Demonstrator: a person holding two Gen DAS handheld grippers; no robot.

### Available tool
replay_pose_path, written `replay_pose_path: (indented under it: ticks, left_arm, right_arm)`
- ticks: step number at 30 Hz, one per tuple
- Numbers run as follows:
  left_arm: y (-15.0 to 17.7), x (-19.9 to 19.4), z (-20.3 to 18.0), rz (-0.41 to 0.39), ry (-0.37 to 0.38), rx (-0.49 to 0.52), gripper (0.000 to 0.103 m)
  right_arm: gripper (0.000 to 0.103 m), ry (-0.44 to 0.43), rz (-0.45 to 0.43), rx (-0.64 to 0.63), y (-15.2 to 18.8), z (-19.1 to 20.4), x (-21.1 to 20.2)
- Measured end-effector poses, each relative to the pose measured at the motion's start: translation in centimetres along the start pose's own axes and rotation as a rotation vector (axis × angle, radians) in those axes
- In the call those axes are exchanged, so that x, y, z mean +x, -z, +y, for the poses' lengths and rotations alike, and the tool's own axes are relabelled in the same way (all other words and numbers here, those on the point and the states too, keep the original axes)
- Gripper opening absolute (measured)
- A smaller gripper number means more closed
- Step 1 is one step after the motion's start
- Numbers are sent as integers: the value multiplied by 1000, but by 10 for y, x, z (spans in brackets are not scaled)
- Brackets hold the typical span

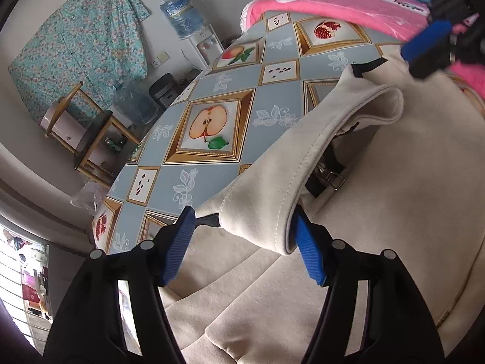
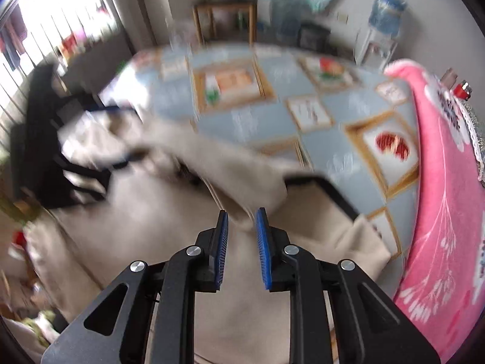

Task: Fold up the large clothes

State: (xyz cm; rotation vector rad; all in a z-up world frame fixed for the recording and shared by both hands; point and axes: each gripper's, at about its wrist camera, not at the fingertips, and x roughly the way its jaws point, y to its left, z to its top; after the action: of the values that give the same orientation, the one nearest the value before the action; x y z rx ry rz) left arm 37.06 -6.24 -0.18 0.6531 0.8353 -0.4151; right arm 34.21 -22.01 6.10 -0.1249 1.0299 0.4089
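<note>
Cream garment (image 1: pixel 379 212), a large coat-like piece with dark trim, spread over the near half of the table (image 1: pixel 230 112), which carries a blue-grey cloth printed with framed fruit. In the left wrist view a thick folded edge of the garment (image 1: pixel 303 157) is raised off the rest; its long axis runs from about 7 o'clock up to 1 o'clock, ending beside a short black strap (image 1: pixel 368 66). A metal buckle (image 1: pixel 333 179) shows under the raised fold.

Surroundings: a pink blanket (image 1: pixel 348 9) is heaped along the far table edge at 1 o'clock, just beyond the garment. Off the table, at 10 to 11 o'clock, stand a wooden stool (image 1: pixel 81 127), a water dispenser (image 1: pixel 194 30) and a hanging floral cloth (image 1: pixel 81 45).

Left gripper (image 1: pixel 242 224): jaws spread wide, the thick fold lying between them; the right-hand pad touches the cloth, but whether the left-hand pad presses it cannot be told.

Right gripper (image 2: pixel 242 224): jaws drawn close together, pinching a bunched ridge of the cream garment (image 2: pixel 242 188). This view is motion-blurred; the ridge extends toward 10 o'clock.
</note>
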Motion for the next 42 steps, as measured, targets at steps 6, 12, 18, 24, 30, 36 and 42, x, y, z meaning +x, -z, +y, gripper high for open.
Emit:
replay_pose_path:
  ticks: [6,12,18,24,30,36,42]
  left_arm:
    - [1,3,2,-8,52,-20,62]
    - [2,3,-7,-21,108,-14,63]
    - [1,-7,-3,-44,106,-39,63]
    - [1,-24,42,-140,184,-261,63]
    - [-5,-2,67,-92,191,-388,50]
    - [-1,9,58,-47,286,-346,6]
    - [23,-17,45,-36,341,-251,5]
  right_arm:
    - [16,-167,75,100,-10,16,27]
    - [13,-27,75,209,-16,19,47]
    - [13,-53,53,321,-22,-3,50]
    - [13,-125,7,368,-34,-12,45]
    - [14,-158,17,397,-69,-38,64]
    - [14,-368,285,510,-82,-60,148]
    - [14,-448,337,253,-67,-9,140]
